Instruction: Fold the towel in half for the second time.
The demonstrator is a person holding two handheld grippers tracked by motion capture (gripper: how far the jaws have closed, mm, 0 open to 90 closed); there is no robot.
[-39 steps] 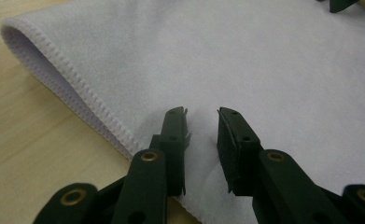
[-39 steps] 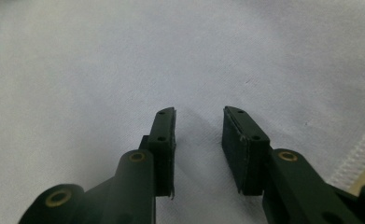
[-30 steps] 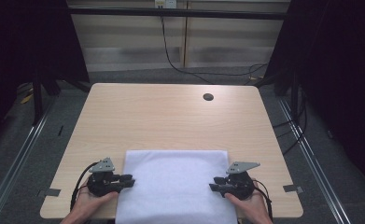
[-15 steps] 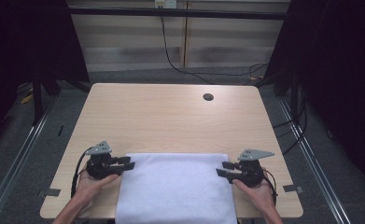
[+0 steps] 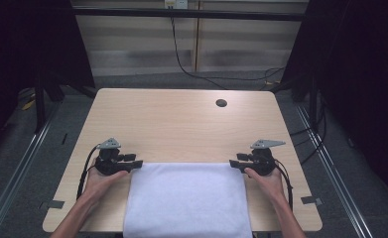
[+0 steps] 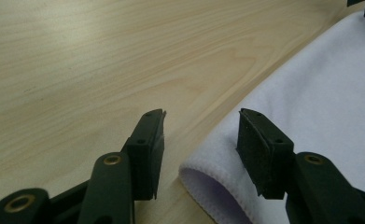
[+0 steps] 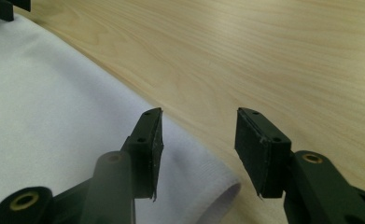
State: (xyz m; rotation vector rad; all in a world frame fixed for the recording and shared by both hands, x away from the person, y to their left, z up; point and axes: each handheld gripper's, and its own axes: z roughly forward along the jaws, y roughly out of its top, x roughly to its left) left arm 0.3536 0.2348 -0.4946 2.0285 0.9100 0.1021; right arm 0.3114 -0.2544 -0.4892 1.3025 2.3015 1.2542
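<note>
A white folded cloth (image 5: 187, 198) lies at the front middle of the wooden table (image 5: 181, 129) and reaches past its near edge. My left gripper (image 5: 134, 162) sits at the cloth's far left corner, and my right gripper (image 5: 235, 163) at its far right corner. In the left gripper view the left gripper (image 6: 201, 123) has just been opening, and the cloth's (image 6: 311, 93) folded corner lies under the gap, untouched by the pads. The right gripper (image 7: 199, 122) has likewise been opening above the cloth's (image 7: 54, 93) other folded corner, gripping nothing.
A dark round hole (image 5: 221, 103) is set in the tabletop at the far right. Grey tape marks (image 5: 55, 204) (image 5: 311, 200) sit near the table's front corners. Black cables run along the floor behind the table, and dark curtains stand on both sides.
Both hands have moved away from the person along the cloth's sides to its far corners. Both pairs of jaws stand wider apart than before.
</note>
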